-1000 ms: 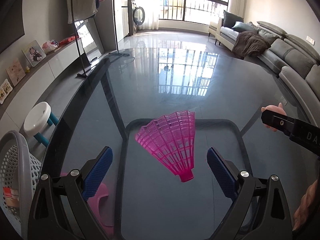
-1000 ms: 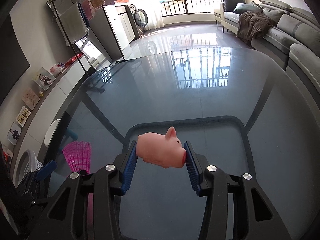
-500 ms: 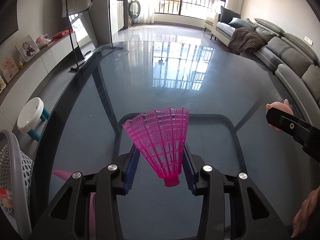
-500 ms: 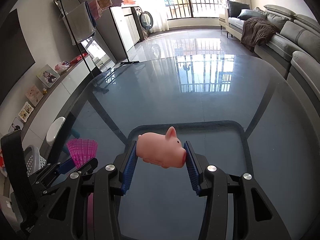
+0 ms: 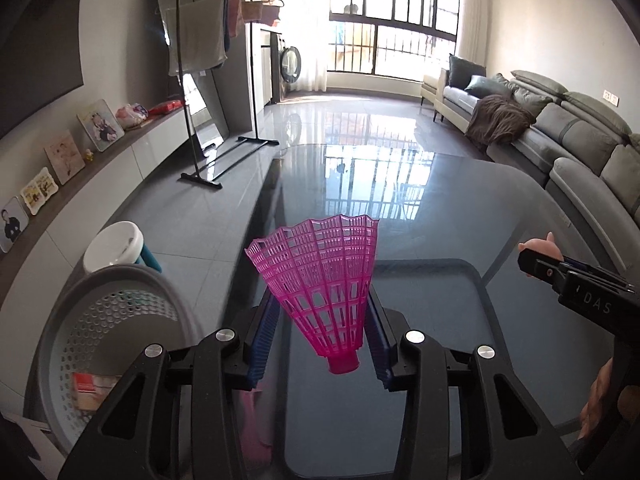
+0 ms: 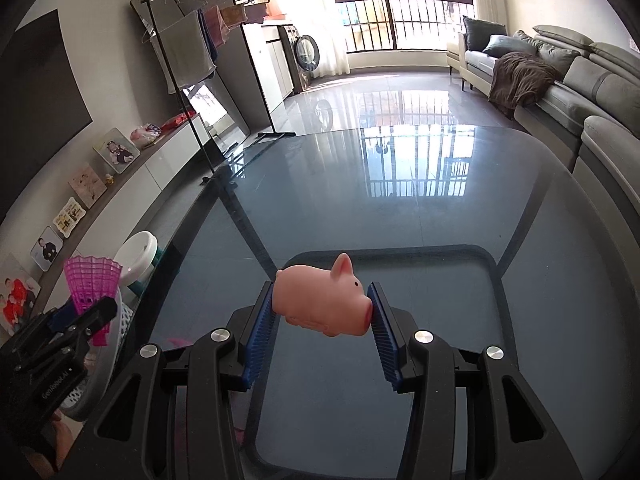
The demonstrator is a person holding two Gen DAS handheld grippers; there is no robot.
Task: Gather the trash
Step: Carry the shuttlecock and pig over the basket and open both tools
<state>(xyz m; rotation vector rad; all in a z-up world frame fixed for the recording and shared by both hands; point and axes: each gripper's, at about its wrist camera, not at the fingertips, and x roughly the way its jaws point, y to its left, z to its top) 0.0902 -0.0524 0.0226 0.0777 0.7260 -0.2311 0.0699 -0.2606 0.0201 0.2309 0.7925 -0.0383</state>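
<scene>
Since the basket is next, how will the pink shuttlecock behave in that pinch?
The pink shuttlecock is an open plastic lattice, so probably very light and springy. The left tool clamps its narrow lower skirt, so a harder squeeze would likely flex the ribs. Its taper could let it slip forward. The grey basket sits beside the table.

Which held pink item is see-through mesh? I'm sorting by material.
The pink shuttlecock in the left gripper; the pig toy in the right gripper is solid.

The shuttlecock sits between the left tool fingers above the counter left edge; the basket lies lower left, the stool beyond it.
</scene>
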